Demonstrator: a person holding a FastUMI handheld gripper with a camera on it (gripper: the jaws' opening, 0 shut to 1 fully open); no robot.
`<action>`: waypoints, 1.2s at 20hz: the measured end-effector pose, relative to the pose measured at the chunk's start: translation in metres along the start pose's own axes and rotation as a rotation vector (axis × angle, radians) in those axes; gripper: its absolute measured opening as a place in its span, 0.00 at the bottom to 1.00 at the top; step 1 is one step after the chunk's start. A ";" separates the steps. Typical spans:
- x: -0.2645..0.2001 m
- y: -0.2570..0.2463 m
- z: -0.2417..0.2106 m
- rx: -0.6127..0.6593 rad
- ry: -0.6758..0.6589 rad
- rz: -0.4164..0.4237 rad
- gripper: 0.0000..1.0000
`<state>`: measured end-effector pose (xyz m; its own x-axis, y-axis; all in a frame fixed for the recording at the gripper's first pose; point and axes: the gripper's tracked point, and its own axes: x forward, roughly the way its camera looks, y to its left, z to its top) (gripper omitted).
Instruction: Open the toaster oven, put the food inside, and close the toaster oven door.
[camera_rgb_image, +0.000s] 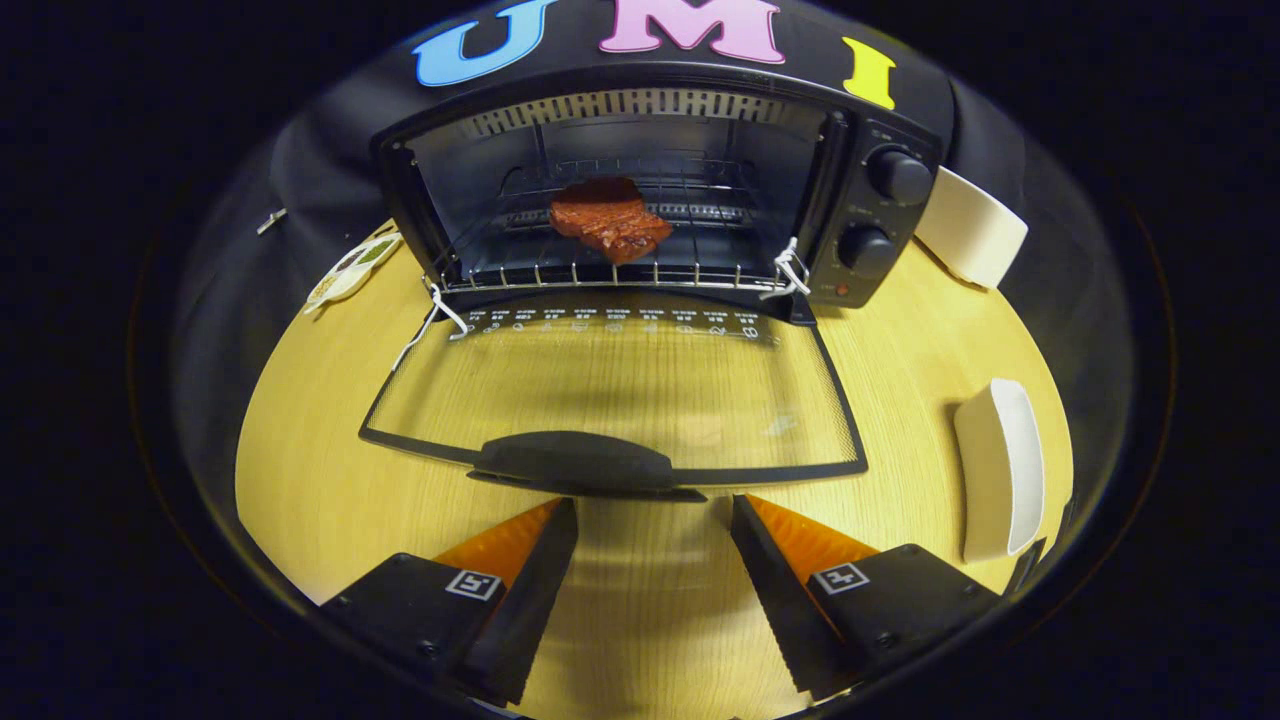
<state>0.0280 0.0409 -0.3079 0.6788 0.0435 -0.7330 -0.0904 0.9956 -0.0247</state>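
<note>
So the oven (660, 190) sits at the back of the wooden table (640, 620), and everything else is easiest to place off that. Its door (615, 395) is swung all the way down and lies flat on the table in front of the oven, glass facing up, with the dark handle (575, 462) on the edge farthest from the oven. The food (610, 218), a reddish-brown slab that looks like a piece of meat, is already inside, lying on the wire rack (600, 265) roughly mid-oven. Two knobs (885, 210) are stacked on the panel at the oven's right side.

The gripper (652, 515) is held low over the table, pointing straight at the oven, level and not tilted to either side as far as I can tell. Its fingers are spread wide with nothing between them but bare table, so it's holding nothing. The tips sit just short of the door handle, on the side away from the oven, one a bit to each side of it, and I can't tell if they touch it.

Other bits: a white dish (970, 238) right beside the oven's knob side, another white dish (1000, 468) further out from the oven on that same side, near the table edge, and a small packet (352, 270) by the oven's left front corner.
</note>
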 end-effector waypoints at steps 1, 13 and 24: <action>0.001 0.002 0.003 -0.003 -0.008 0.007 0.97; -0.033 0.005 0.030 -0.130 -0.134 0.069 0.95; -0.073 0.010 0.113 -0.044 -0.350 0.113 0.96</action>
<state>0.0593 0.0570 -0.1777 0.8702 0.1865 -0.4560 -0.2052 0.9787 0.0087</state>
